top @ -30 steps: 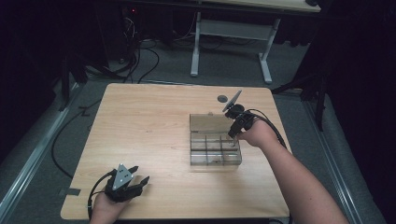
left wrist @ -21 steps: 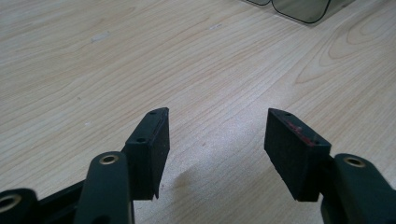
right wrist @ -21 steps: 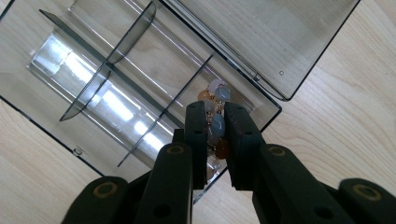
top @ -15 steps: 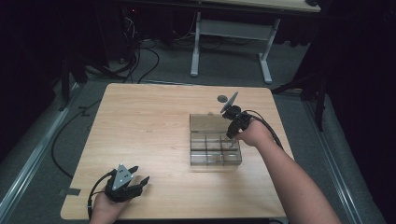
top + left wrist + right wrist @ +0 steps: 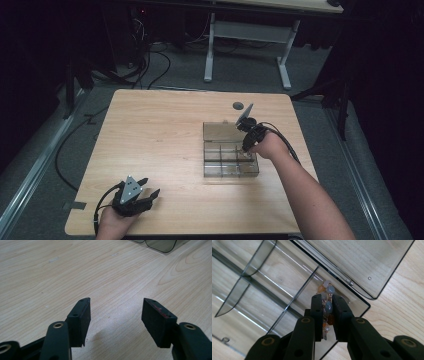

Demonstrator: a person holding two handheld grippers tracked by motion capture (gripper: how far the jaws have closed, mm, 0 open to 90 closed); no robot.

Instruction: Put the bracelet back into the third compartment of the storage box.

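Lowered since the earlier frame, right claw (image 5: 327,305) pinches a bead string (image 5: 328,307) over the box (image 5: 212,169) corner compartment; left claw (image 5: 116,315) rests spread on the counter (image 5: 160,135)

I work in what looks like a lab or recording room: my pale wooden desk (image 5: 165,150) stands on grey carpet, black cables (image 5: 150,70) snake over the floor behind it, and beyond them a second desk's white metal legs (image 5: 210,45) stand in darkness.
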